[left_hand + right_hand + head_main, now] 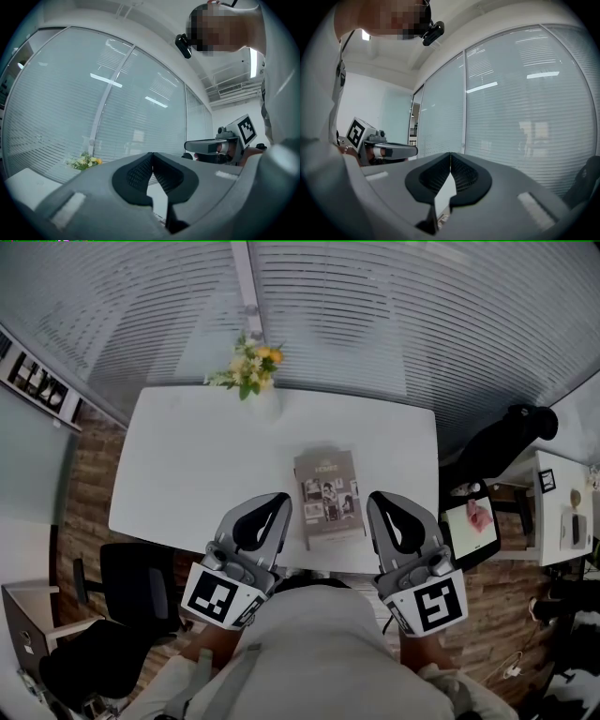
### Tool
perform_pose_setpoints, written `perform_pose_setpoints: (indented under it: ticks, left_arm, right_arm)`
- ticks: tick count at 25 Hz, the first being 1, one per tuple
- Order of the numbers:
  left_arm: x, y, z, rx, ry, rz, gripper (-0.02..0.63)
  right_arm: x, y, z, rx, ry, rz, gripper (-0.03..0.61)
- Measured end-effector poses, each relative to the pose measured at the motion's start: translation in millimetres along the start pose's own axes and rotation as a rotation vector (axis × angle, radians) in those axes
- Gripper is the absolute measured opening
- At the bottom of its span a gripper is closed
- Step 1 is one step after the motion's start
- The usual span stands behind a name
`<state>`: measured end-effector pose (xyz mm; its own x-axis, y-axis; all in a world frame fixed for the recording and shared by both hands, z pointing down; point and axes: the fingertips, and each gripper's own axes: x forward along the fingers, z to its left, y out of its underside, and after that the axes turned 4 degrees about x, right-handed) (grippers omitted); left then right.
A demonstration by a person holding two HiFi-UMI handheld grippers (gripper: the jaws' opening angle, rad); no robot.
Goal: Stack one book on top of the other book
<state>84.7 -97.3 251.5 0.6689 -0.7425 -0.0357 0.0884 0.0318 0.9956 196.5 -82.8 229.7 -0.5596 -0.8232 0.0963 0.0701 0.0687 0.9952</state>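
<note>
A grey-covered book (328, 498) with small photos on its cover lies flat on the white table (187, 474), close to the front edge. Whether a second book lies under it, I cannot tell. My left gripper (279, 501) hovers just left of the book, its jaws shut with nothing between them. My right gripper (379, 500) hovers just right of the book, also shut and empty. The left gripper view shows the left gripper (153, 154) with pads pressed together and the right gripper (206, 146) beside it. The right gripper view shows the right gripper (450, 154) with pads together.
A vase of yellow flowers (248, 367) stands at the table's far edge, before a wall of window blinds. A black chair (141, 582) sits at the left front. A tablet (473, 521) and a white side table (558, 512) stand to the right.
</note>
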Motion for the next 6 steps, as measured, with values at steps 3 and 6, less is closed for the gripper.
perform_pose_setpoints:
  ticks: [3,6]
  left_arm:
    - [1.3,0.5,-1.0,-0.002,-0.001,0.002,0.006]
    - [3.4,0.4,-1.8,-0.003,-0.001,0.0,0.006]
  right_arm:
    - [-0.5,-0.5,-1.1,-0.002,-0.002,-0.002,0.006]
    - [-0.3,-0.6,-2.4,-0.005,-0.005,-0.002,0.006]
